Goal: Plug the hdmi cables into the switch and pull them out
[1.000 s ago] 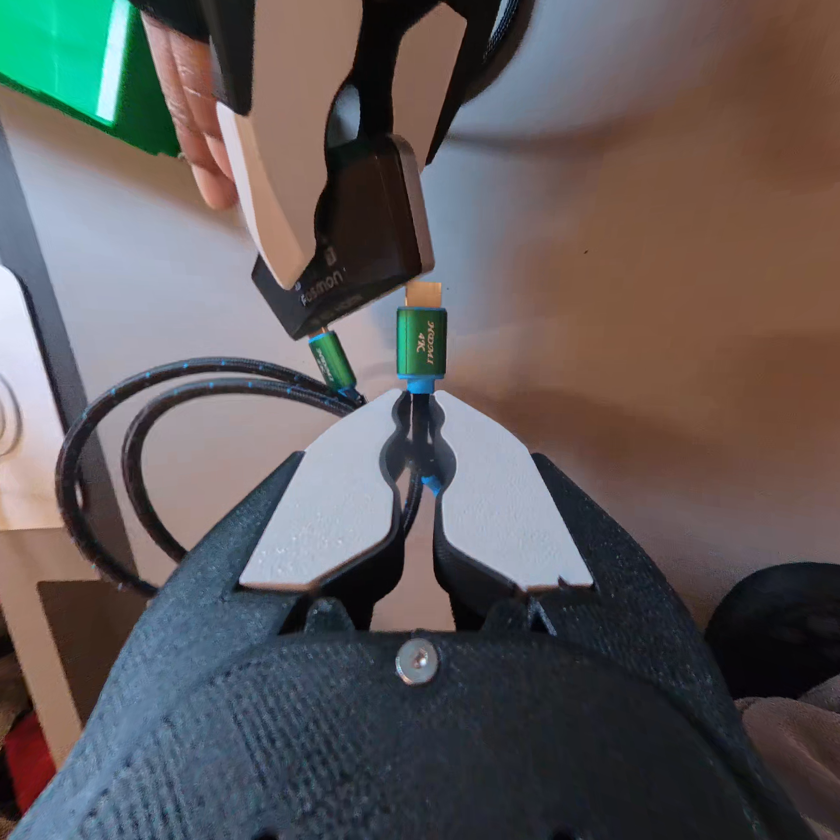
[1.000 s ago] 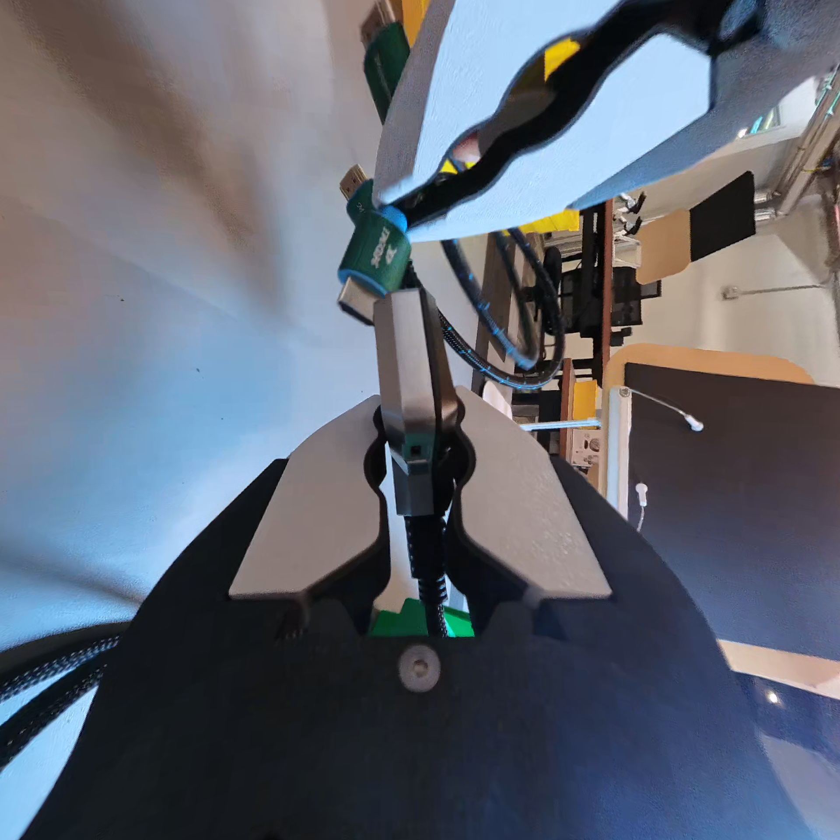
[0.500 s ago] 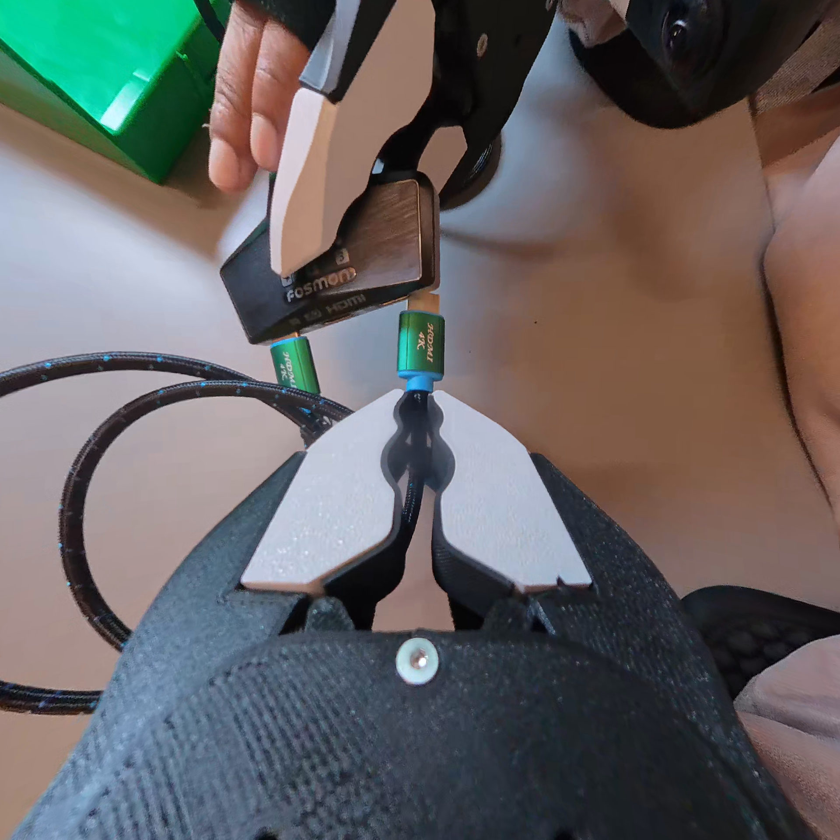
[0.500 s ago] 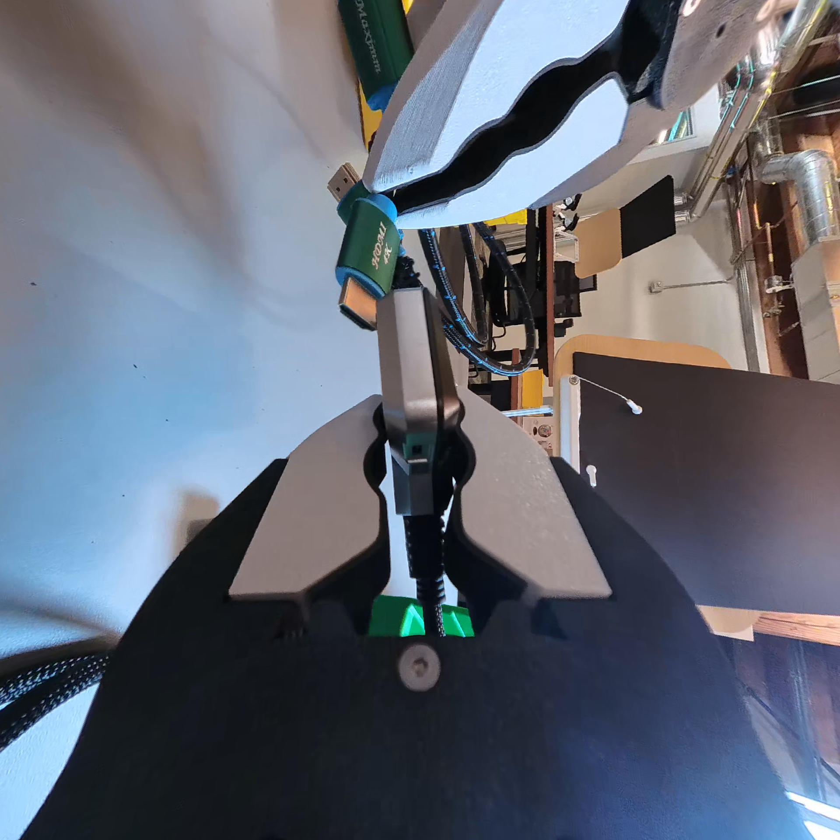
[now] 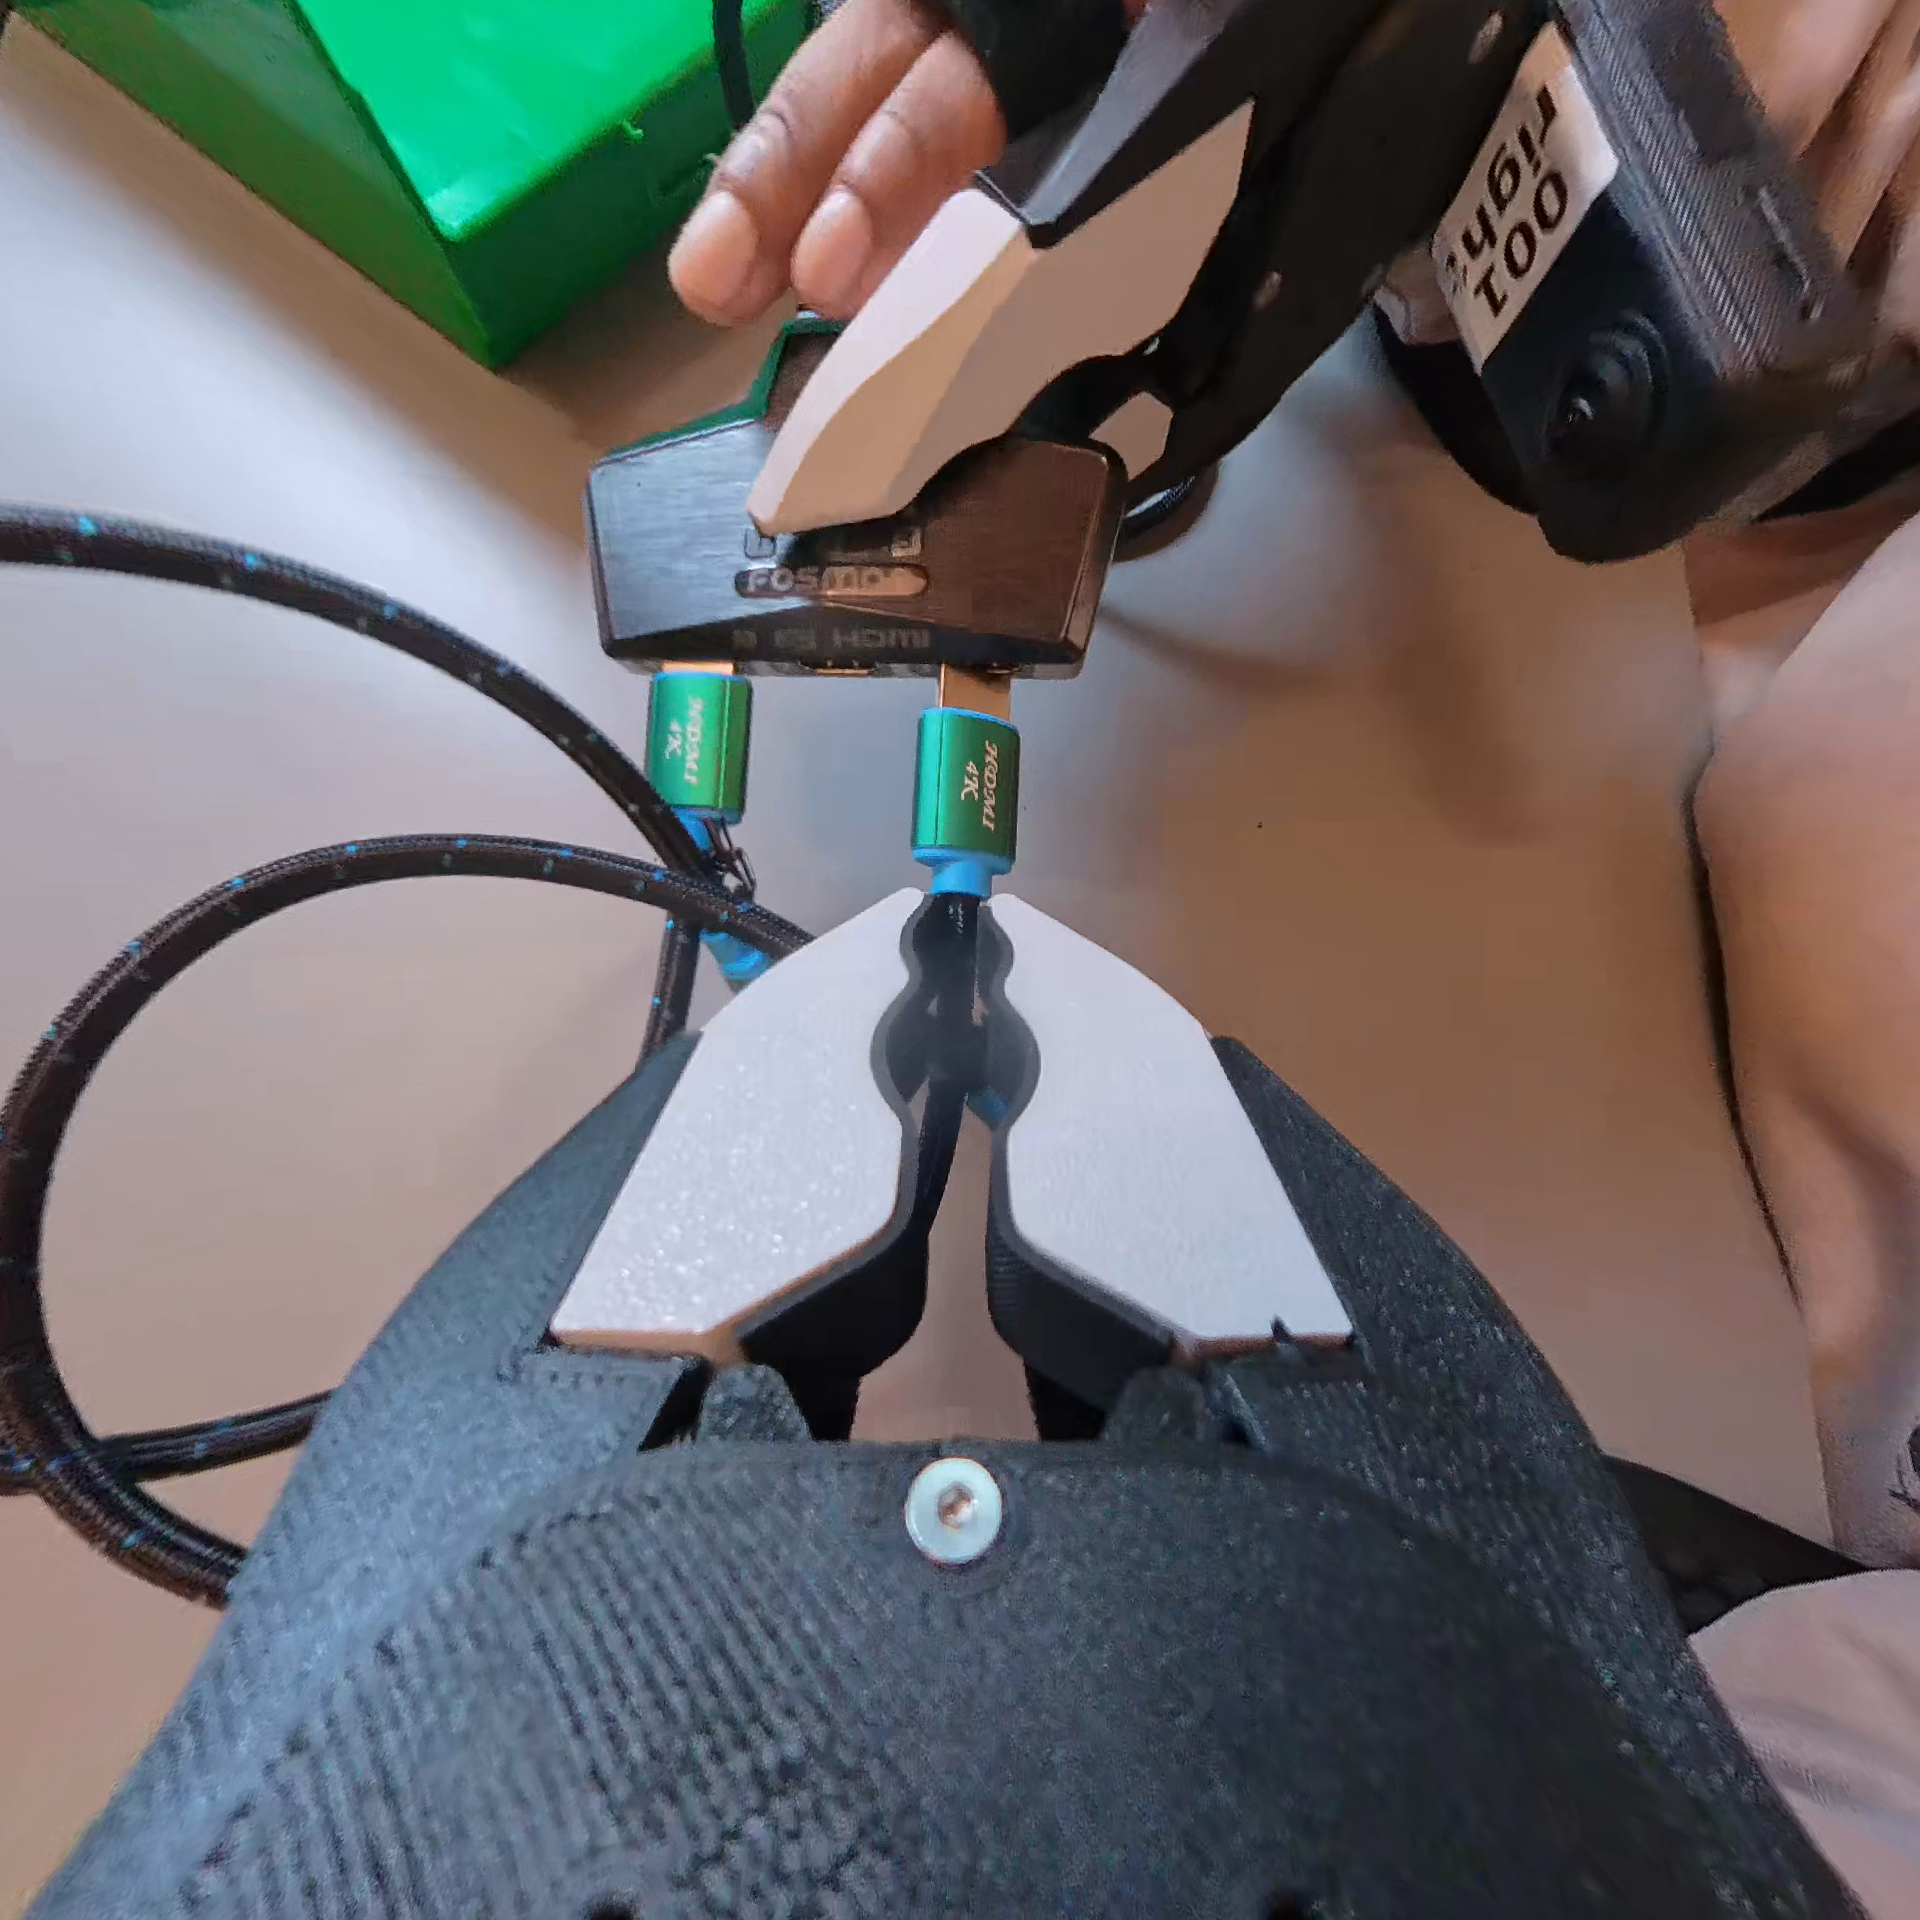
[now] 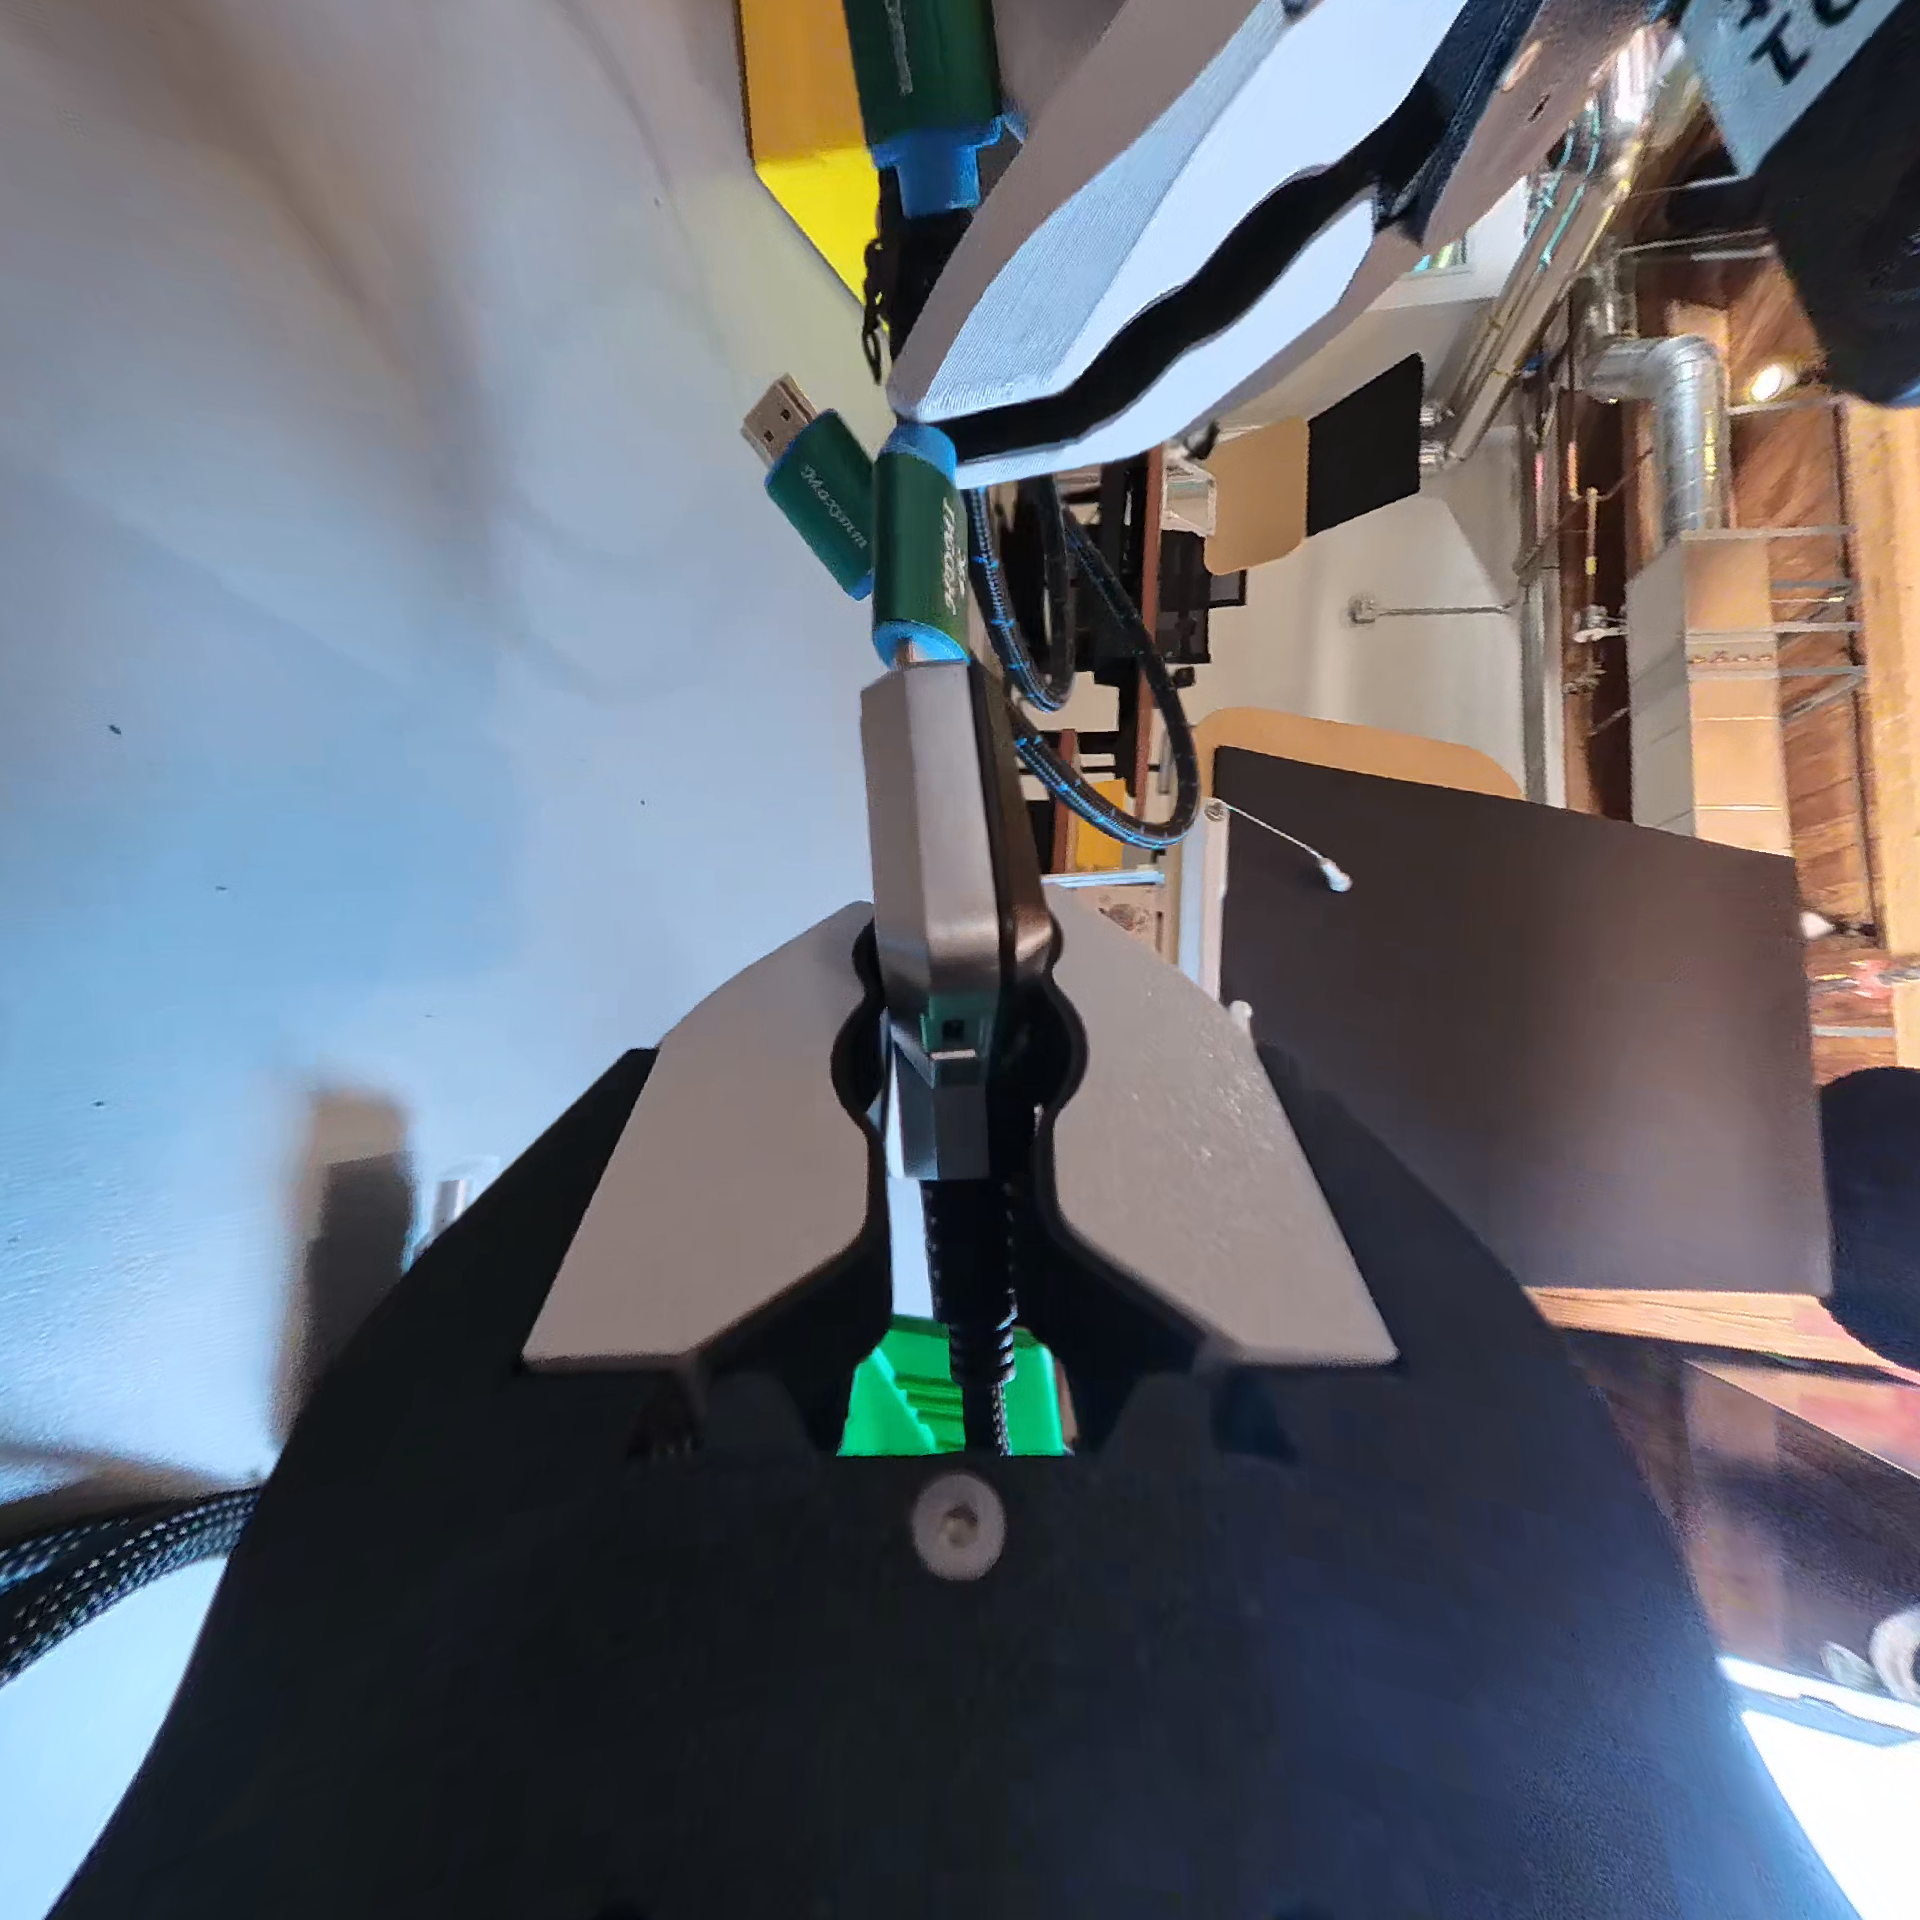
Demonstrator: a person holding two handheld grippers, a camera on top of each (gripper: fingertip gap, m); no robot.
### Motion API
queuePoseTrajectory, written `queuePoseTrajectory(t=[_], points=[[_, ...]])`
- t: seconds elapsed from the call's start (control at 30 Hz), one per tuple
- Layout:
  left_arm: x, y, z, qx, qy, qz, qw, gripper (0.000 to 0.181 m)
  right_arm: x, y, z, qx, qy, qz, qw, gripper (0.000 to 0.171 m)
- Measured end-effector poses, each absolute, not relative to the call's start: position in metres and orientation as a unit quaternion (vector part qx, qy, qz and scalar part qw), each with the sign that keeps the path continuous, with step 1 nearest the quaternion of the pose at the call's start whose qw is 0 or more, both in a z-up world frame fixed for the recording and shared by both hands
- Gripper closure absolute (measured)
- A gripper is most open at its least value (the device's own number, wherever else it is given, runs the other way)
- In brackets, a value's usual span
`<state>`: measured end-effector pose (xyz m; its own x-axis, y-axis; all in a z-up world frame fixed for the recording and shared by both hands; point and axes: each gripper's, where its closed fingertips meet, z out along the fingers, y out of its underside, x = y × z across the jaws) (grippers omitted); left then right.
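Observation:
My right gripper point(image 6: 956, 920) is shut on the dark HDMI switch point(image 6: 930, 821), which I see edge-on; it also shows from above in the left wrist view point(image 5: 852, 582). My left gripper point(image 5: 951, 904) is shut on the braided cable just behind a green HDMI plug point(image 5: 964, 790). The plug's gold tip point(image 5: 977, 694) sits in the switch's right port, with part of the gold showing. A second green plug point(image 5: 696, 750) sits in the left port. The right gripper point(image 5: 821, 488) clamps the switch from the far side.
A green box point(image 5: 416, 156) stands at the far left on the pale table point(image 5: 1299, 831). Braided cable loops point(image 5: 312, 862) lie to the left. A loose green plug point(image 6: 821, 499) hangs beside the switch. A person's fingers point(image 5: 810, 218) hold the right gripper. A dark board point(image 6: 1507, 1039) stands to the right.
The held plug's gold tip has gone from just under the switch's edge into its right port. Both grippers have swung, so the switch now faces my left gripper squarely.

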<state>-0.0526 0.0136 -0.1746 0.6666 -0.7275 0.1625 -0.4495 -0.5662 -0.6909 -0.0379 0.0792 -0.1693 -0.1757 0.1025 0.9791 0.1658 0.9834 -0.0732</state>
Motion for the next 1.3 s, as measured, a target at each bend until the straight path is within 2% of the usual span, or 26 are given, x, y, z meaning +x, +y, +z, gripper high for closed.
queuePoseTrajectory(t=[0.43,0.83,0.97,1.07,1.13,1.2,1.3], points=[[-0.050,0.010,-0.169,-0.840,0.307,-0.314,0.318,0.176,-0.039,0.079,-0.167,-0.057,-0.728,-0.061,0.680,0.147],[-0.047,0.019,-0.148,-0.798,0.276,-0.382,0.376,0.176,-0.035,0.087,-0.151,-0.067,-0.686,-0.053,0.722,0.146],[-0.042,0.030,-0.115,-0.736,0.204,-0.489,0.421,0.181,-0.036,0.072,-0.144,-0.058,-0.670,-0.028,0.740,0.148],[-0.032,0.023,-0.147,-0.789,0.283,-0.385,0.386,0.181,-0.039,0.070,-0.139,-0.073,-0.666,-0.025,0.742,0.148],[-0.039,0.029,-0.119,-0.771,0.253,-0.393,0.432,0.181,-0.035,0.077,-0.134,-0.077,-0.663,-0.029,0.744,0.149],[-0.058,0.034,-0.107,-0.780,0.264,-0.300,0.482,0.181,-0.032,0.086,-0.132,-0.090,-0.666,-0.028,0.740,0.149],[-0.073,0.028,-0.093,-0.789,0.289,-0.197,0.506,0.179,-0.030,0.099,-0.130,-0.118,-0.663,-0.017,0.739,0.149]])
